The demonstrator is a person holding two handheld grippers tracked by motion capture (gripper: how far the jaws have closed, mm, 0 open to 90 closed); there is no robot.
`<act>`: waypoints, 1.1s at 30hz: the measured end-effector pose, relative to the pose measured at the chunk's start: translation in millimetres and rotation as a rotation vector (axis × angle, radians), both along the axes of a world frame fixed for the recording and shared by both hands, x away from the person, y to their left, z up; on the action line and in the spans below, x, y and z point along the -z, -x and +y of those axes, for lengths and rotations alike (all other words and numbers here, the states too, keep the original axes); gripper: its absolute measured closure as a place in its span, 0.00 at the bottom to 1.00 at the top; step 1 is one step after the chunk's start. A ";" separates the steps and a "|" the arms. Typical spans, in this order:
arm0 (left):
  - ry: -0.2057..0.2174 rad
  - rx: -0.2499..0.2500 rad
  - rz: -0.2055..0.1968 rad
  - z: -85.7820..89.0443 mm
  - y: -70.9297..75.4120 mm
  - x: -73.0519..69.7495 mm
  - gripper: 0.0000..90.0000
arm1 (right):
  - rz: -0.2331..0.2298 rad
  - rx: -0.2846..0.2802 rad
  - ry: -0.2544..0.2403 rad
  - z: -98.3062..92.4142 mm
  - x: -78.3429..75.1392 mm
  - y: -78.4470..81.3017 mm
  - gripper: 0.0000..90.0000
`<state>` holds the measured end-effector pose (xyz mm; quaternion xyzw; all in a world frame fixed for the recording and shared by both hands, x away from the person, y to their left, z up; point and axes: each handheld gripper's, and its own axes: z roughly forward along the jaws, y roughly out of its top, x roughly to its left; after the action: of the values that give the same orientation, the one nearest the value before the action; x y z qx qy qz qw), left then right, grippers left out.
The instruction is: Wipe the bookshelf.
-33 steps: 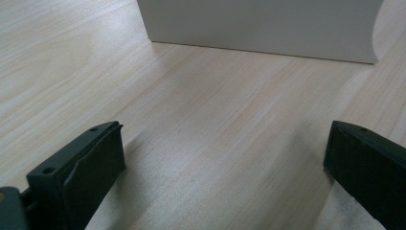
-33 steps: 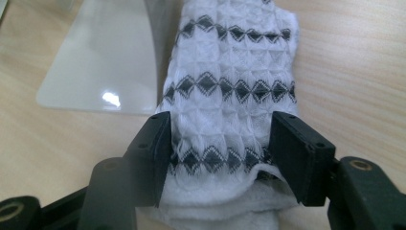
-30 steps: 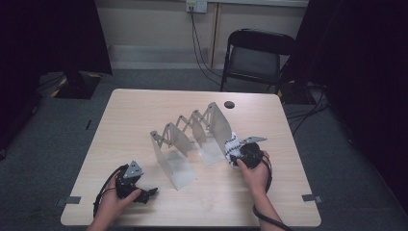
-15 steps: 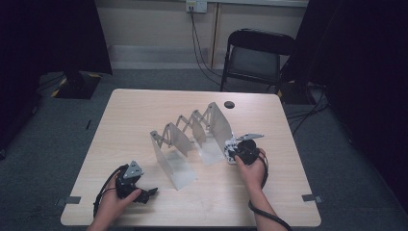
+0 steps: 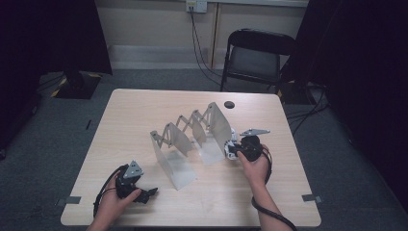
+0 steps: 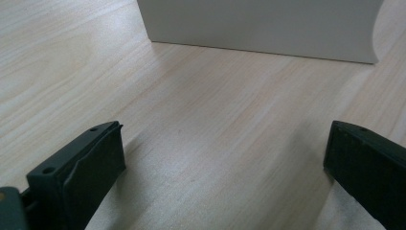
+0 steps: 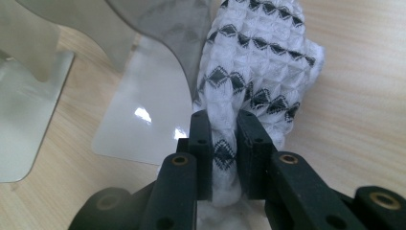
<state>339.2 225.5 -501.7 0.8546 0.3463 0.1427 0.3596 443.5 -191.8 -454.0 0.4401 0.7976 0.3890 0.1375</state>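
A grey metal accordion rack of upright plates stands stretched across the middle of the table. At its right end lies a white cloth with black diamonds, bunched against the last plate. My right gripper has just been closing, and its jaws now pinch a fold of that cloth. In the high view the right gripper sits at the rack's right end, with the cloth at its tip. My left gripper rests near the front left, jaws wide open with only bare wood between them, facing a rack plate.
The light wooden table has a small round black hole or cap near its far edge. A black folding chair stands behind the table. Cables hang from a wall socket.
The right hand has shifted only slightly at the rack's right end. The left hand and its gripper have stayed where they were.
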 end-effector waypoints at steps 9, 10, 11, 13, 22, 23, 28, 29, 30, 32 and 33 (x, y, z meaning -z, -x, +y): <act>0.000 -0.002 0.001 -0.1 0.2 0.0 0.00 | -0.040 -0.026 -0.021 -3.1 -19.4 -2.5 0.87; 0.002 -0.003 0.001 -0.1 0.2 0.1 0.00 | -0.043 -0.028 -0.029 -4.1 -22.3 -3.5 0.87; 0.001 -0.002 0.001 -0.1 0.1 0.0 0.00 | -0.047 -0.030 -0.035 -4.6 -24.1 -4.2 0.87; 0.003 -0.003 0.002 -0.2 0.2 0.1 0.00 | -0.056 -0.032 -0.049 -5.7 -29.7 -5.4 0.87; 0.000 -0.002 0.000 -0.1 0.2 0.0 0.00 | -0.116 -0.061 -0.053 -6.4 -58.7 -10.3 0.87; 0.003 -0.004 0.002 -0.2 0.3 0.1 0.00 | -0.119 -0.064 -0.052 -6.5 -60.9 -10.4 0.86; 0.001 -0.002 0.000 -0.1 0.2 0.0 0.00 | -0.144 -0.077 -0.043 -5.4 -73.6 -9.9 0.86; 0.000 -0.002 0.000 -0.1 0.1 0.0 0.00 | -0.151 -0.079 -0.044 -5.9 -75.5 -9.7 0.86; 0.003 -0.003 0.002 -0.2 0.2 0.1 0.00 | -0.155 -0.077 -0.045 -6.1 -77.6 -9.1 0.86; 0.001 -0.002 0.001 -0.1 0.2 0.0 0.00 | -0.160 -0.078 -0.048 -6.4 -80.2 -7.9 0.86; 0.000 -0.002 0.001 -0.1 0.2 -0.1 0.00 | -0.163 -0.077 -0.047 -6.8 -81.6 -7.2 0.86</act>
<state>339.0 225.4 -501.6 0.8545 0.3473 0.1426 0.3590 450.7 -198.6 -372.5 0.3790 0.7906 0.4473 0.1767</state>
